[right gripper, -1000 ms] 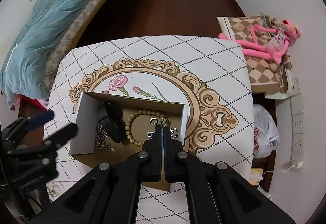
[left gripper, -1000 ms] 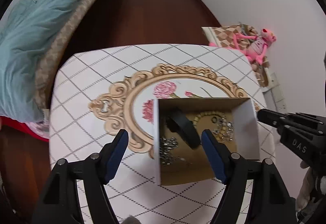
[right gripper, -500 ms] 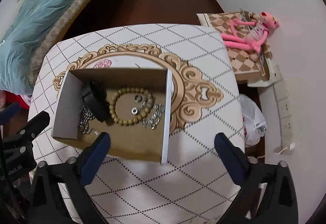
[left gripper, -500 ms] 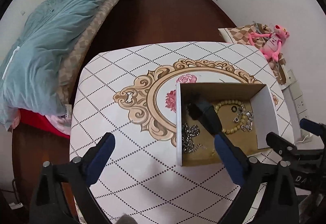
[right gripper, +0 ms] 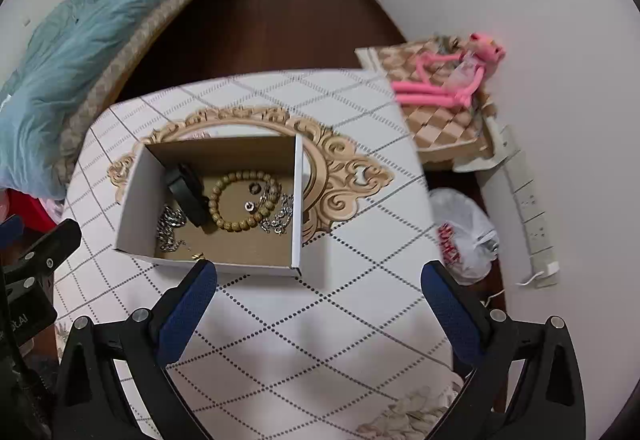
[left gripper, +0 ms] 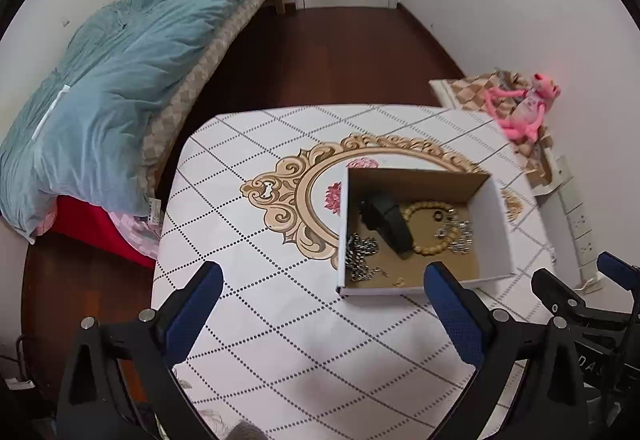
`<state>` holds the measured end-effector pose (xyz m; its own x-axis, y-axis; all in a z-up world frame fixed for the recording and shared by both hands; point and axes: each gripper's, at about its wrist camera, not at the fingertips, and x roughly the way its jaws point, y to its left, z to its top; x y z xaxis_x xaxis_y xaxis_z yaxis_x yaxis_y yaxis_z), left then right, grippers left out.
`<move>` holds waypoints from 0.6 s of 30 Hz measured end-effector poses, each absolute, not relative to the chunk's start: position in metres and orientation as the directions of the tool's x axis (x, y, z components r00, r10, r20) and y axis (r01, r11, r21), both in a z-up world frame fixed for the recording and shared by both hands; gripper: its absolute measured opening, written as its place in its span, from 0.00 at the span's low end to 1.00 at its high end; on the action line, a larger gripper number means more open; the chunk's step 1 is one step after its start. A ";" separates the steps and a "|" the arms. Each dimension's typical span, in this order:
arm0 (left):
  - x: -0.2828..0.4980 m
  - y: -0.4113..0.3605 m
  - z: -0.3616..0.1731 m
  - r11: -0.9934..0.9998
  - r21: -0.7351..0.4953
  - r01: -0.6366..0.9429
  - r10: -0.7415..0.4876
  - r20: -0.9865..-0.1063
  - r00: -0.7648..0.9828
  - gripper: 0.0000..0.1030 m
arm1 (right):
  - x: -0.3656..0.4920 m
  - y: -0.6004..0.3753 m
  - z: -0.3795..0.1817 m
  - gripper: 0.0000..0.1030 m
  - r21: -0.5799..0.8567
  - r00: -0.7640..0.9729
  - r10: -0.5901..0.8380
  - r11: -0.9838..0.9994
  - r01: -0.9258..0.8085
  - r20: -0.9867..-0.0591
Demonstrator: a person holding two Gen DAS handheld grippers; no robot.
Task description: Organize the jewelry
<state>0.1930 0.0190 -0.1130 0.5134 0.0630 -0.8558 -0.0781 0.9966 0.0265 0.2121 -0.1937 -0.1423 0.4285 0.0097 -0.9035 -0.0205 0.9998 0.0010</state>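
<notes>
Left gripper [left gripper: 322,304]: fingers [left gripper: 194,314] spread wide, holding nothing, hanging over the bare desk in the lower half of the left wrist view, just short of the box.
Right gripper [right gripper: 320,304]: blue-padded fingers [right gripper: 188,314] also wide apart and empty, over the desk at the bottom of the right wrist view; its black frame shows at the lower right edge of the left wrist view.
Box [left gripper: 498,224]: open cardboard box, white outside and brown inside, standing on the desk right of centre in the left wrist view and left of centre in the right wrist view [right gripper: 138,199].
Bead bracelet [right gripper: 242,205]: ring of tan wooden beads lying flat on the box floor, near its middle.
Black band [right gripper: 188,193]: dark strap-like piece just left of the beads, touching them.
Silver chain [right gripper: 170,228]: bunched in the lower left corner of the box.
Small silver pieces [right gripper: 278,217]: a loose cluster by the right wall of the box, with two small rings inside the bead loop.
Desk [left gripper: 256,320]: white cloth with a dotted diamond grid and a gold ornate frame print with pink flowers, partly under the box.
Bed [left gripper: 116,79]: upper left, heaped with a pale blue duvet.
Pink plush toy [right gripper: 452,77]: upper right, lying on a checked cushion by the wall.
Plastic bag [right gripper: 464,236]: white, on the floor right of the desk.
</notes>
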 end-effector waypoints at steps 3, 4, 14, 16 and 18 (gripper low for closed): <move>0.174 0.019 -0.093 0.997 0.014 -0.080 0.056 -0.835 0.548 1.00 | 0.195 -0.196 -0.118 1.00 0.001 0.470 0.008 1.000 -0.015 -0.882; 0.170 0.019 -0.088 0.997 0.009 -0.079 0.052 -0.831 0.554 1.00 | 0.187 -0.197 -0.107 1.00 0.001 0.489 0.009 1.000 -0.016 -0.872; 0.099 0.021 -0.015 0.995 -0.025 -0.092 0.043 -0.741 0.670 1.00 | 0.116 -0.201 -0.023 1.00 0.007 0.622 0.009 1.000 -0.006 -0.783; 0.087 0.023 -0.003 0.995 -0.025 -0.100 0.051 -0.721 0.691 1.00 | 0.100 -0.202 -0.006 1.00 0.009 0.648 0.011 1.000 -0.006 -0.762; 0.073 0.023 0.011 0.993 -0.015 -0.115 0.071 -0.704 0.707 1.00 | 0.088 -0.203 0.008 1.00 0.014 0.665 0.017 1.000 -0.010 -0.747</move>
